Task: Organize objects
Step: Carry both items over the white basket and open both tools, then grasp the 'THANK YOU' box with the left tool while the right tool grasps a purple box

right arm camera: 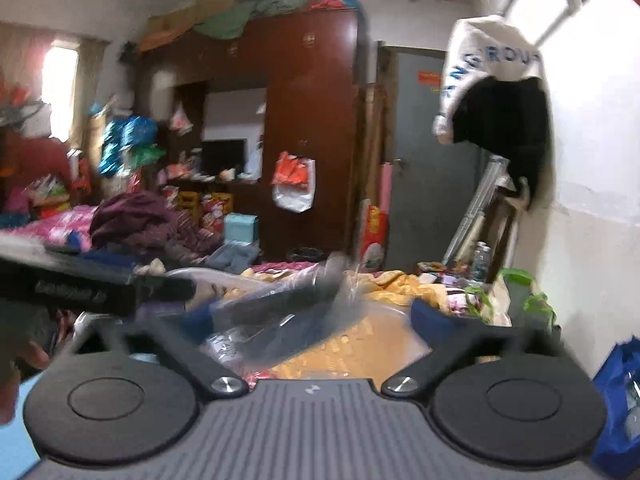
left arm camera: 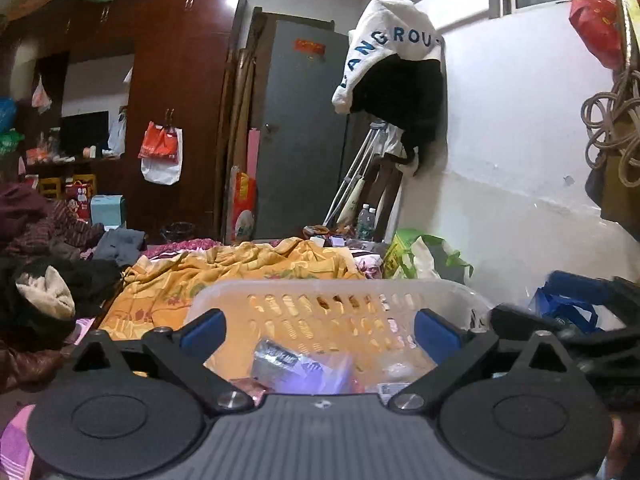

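A white slotted plastic basket (left arm camera: 332, 288) stands on the bed just ahead of my left gripper (left arm camera: 318, 330). It holds a silvery packet (left arm camera: 280, 360) and other small packets. My left gripper is open and empty over the basket's near side. My right gripper (right arm camera: 316, 316) is open. A dark item in a clear plastic bag (right arm camera: 288, 312) lies blurred between its blue fingers, over the basket (right arm camera: 384, 320); I cannot tell if a finger touches it. The other gripper's black body (right arm camera: 80, 284) reaches in from the left.
A yellow blanket (left arm camera: 224, 276) covers the bed behind the basket. Piled dark clothes (left arm camera: 48, 264) lie at the left. A blue bag (left arm camera: 568, 300) and a green bag (left arm camera: 424, 252) sit by the white wall at the right. A brown wardrobe (left arm camera: 172, 92) and a grey door (left arm camera: 300, 132) stand behind.
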Demonstrator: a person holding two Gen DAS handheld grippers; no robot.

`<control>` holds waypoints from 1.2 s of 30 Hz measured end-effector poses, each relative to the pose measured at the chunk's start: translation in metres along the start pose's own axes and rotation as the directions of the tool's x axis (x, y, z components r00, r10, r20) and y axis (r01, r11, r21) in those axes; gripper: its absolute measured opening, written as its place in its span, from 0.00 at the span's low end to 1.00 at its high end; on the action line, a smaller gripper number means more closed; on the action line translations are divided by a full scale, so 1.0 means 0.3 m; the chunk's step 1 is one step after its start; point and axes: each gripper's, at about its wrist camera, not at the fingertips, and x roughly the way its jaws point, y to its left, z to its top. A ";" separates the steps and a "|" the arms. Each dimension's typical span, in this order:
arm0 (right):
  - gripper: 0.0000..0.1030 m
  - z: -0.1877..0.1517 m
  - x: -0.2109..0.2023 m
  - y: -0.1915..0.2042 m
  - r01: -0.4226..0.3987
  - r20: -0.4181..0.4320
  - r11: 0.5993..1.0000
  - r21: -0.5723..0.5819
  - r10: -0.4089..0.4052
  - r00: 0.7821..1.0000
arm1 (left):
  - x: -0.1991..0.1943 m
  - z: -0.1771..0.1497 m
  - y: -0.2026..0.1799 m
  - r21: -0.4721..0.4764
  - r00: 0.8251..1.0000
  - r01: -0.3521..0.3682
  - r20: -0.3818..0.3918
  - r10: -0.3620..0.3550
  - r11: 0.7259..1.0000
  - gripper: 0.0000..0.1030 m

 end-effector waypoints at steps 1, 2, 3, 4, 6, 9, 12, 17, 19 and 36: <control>1.00 -0.005 -0.011 -0.006 0.004 0.004 1.000 0.017 -0.004 1.000 | -0.011 -0.005 0.010 -0.003 1.000 0.000 0.007 0.000 1.000 0.98; 1.00 -0.009 -0.023 -0.015 -0.005 -0.005 0.999 0.034 0.005 1.000 | -0.032 -0.011 0.020 -0.005 1.000 0.002 0.019 -0.002 1.000 0.98; 1.00 -0.015 -0.040 -0.024 -0.024 -0.024 0.998 0.056 0.026 0.999 | -0.061 -0.019 0.028 -0.006 0.999 0.006 0.039 -0.006 1.000 0.98; 1.00 -0.019 -0.055 -0.032 -0.033 -0.039 0.997 0.077 0.036 0.999 | -0.090 -0.025 0.034 -0.010 0.998 0.011 0.059 -0.011 1.000 0.98; 1.00 -0.038 -0.100 -0.047 -0.023 -0.055 0.993 0.112 0.030 0.998 | -0.157 -0.051 0.052 -0.017 0.997 0.023 0.076 -0.022 1.000 0.98; 1.00 -0.092 -0.171 -0.061 -0.035 -0.079 0.989 0.146 0.047 0.996 | -0.253 -0.124 0.066 0.010 0.995 0.055 0.082 -0.056 0.998 0.98; 1.00 -0.175 -0.220 -0.063 -0.059 -0.124 0.986 0.159 0.079 0.989 | -0.313 -0.228 0.070 0.030 0.997 0.058 0.058 -0.060 0.998 0.98; 1.00 -0.295 -0.208 -0.022 -0.060 -0.231 0.993 0.104 0.083 0.970 | -0.328 -0.346 0.083 0.055 0.995 0.100 0.017 -0.101 0.993 0.98; 1.00 -0.309 -0.197 -0.021 -0.068 -0.228 0.991 0.115 0.093 0.969 | -0.312 -0.363 0.088 0.054 0.995 0.100 0.002 -0.100 0.994 0.98; 1.00 -0.340 -0.232 -0.041 -0.119 -0.178 0.975 0.187 0.153 0.972 | -0.318 -0.433 0.091 0.060 0.990 0.134 -0.061 -0.130 0.989 0.98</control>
